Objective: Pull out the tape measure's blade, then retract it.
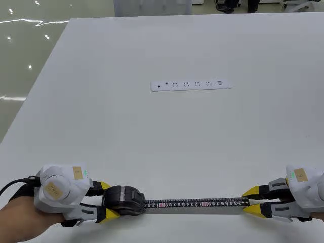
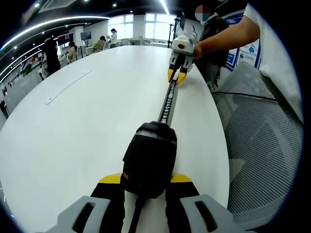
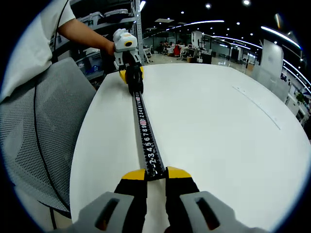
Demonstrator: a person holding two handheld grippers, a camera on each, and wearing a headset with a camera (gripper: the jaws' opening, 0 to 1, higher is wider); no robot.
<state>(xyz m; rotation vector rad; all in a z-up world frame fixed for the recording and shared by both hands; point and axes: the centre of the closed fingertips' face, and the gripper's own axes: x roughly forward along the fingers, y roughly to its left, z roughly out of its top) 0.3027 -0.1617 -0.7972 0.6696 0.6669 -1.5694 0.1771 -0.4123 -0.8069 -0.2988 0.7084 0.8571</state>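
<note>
Left gripper (image 2: pixel 146 178): jaws clamped on black tape measure (image 2: pixel 149 154), near end of white counter (image 2: pixel 82 131); blade (image 2: pixel 168 103) extended to far right gripper (image 2: pixel 176 77), jaws pinching its tip

White table (image 1: pixel 152 45), glossy floor (image 1: pixel 25 40), mesh chair (image 3: pixel 43 121), ceiling light strips (image 2: pixel 53 23)

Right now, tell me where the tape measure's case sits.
In the head view the case sits low on the left of the table, clamped in the left gripper, its blade running right to the right gripper.
</note>
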